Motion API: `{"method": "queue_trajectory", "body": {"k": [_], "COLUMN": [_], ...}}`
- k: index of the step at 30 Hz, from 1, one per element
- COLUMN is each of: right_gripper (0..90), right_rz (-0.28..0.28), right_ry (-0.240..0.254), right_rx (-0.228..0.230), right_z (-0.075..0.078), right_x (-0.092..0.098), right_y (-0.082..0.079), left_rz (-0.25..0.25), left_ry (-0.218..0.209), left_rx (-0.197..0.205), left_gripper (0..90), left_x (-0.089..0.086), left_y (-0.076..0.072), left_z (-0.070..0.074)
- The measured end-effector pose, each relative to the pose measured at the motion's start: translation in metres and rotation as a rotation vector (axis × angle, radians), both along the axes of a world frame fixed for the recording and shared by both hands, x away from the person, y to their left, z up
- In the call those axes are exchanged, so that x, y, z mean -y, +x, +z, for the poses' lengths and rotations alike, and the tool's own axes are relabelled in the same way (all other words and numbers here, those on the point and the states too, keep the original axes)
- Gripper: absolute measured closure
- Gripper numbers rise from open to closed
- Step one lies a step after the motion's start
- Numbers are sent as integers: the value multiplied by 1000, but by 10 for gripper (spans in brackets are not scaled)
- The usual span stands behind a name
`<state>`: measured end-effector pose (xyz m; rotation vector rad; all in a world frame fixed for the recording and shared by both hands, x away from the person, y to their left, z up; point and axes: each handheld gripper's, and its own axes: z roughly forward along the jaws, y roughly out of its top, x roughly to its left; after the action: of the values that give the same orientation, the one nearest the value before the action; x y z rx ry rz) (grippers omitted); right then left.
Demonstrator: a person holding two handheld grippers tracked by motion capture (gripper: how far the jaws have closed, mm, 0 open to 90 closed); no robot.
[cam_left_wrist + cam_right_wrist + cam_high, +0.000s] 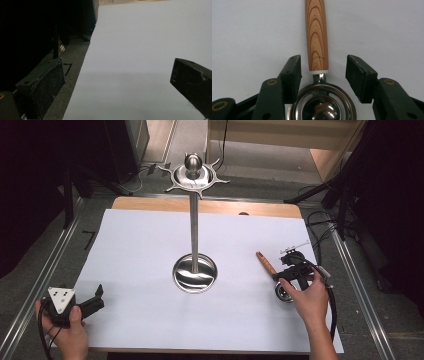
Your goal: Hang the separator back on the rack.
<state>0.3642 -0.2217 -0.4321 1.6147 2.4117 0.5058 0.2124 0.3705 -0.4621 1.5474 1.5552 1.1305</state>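
The wooden-handled steel utensil (317,37) lies on the table's (150,320) white sheet by the right gripper (323,75), whose spread jaws straddle its neck, the left gripper (117,87) idle and spread; light and rigid, probably slick metal, so grip the wood.

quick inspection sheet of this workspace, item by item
surface: white sheet on a wooden table, bare round the stand
job's things: tall steel stand at centre; wooden-handled utensil with a slotted steel head, lying flat at right
clutter: nothing seen
grippers: left gripper open, empty, at the sheet's left edge; right gripper open, jaws either side of the handle's lower end
cables: black cable trails from right gripper
surroundings: dark floor, metal rails, black drapes
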Motion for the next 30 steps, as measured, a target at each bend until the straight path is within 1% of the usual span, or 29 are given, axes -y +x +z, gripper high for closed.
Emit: {"method": "queue_trajectory", "body": {"k": [3, 8, 9, 12, 13, 14, 18, 19, 22, 23, 26, 27, 28, 30], "right_gripper": [479, 494, 505, 509, 512, 514, 521, 522, 525, 532, 560, 561, 561, 566], "right_rz": [-2, -4, 5, 6, 11, 12, 12, 14, 21, 20, 25, 29, 29, 27], "right_ry": [0, -9, -9, -12, -19, -26, -30, -33, -42, -46, -56, -61, -61, -56], "right_rx": [0, -22, -17, -17, -24, -22, -26, -36, -41, -52, -56, -73, -73, -88], "right_z": [-1, -3, -3, -4, -4, -4, -4, -4, -6, -6, -11, -15, -15, -17], "right_x": [-2, -6, -8, -8, -9, -10, -11, -12, -14, -16, -18, -18, -18, -19], "right_y": [2, 9, 11, 13, 14, 17, 21, 24, 27, 28, 32, 34, 34, 36], "left_rz": [-2, -4, -3, -1, -1, -2, -2, -2, -4, -4, -5, -5, -5, -2], "left_ry": [3, 5, 5, 2, 2, 1, -1, -1, -1, -1, 0, 4, 4, 6], "left_rx": [-1, -1, -1, 0, 1, 2, 0, -1, -1, 0, -1, -2, -2, -2], "left_gripper": [3, 3, 3, 3, 3, 3, 3, 3, 3, 3, 3, 3, 3, 3], "left_x": [0, 0, 0, 0, 0, 0, 0, 0, 0, 0, 0, 0, 0, 0], "left_y": [0, 0, 0, 0, 0, 0, 0, 0, 0, 0, 0, 0, 0, 0], "left_z": [0, 0, 0, 0, 0, 0, 0, 0, 0, 0, 0, 0, 0, 0]}}
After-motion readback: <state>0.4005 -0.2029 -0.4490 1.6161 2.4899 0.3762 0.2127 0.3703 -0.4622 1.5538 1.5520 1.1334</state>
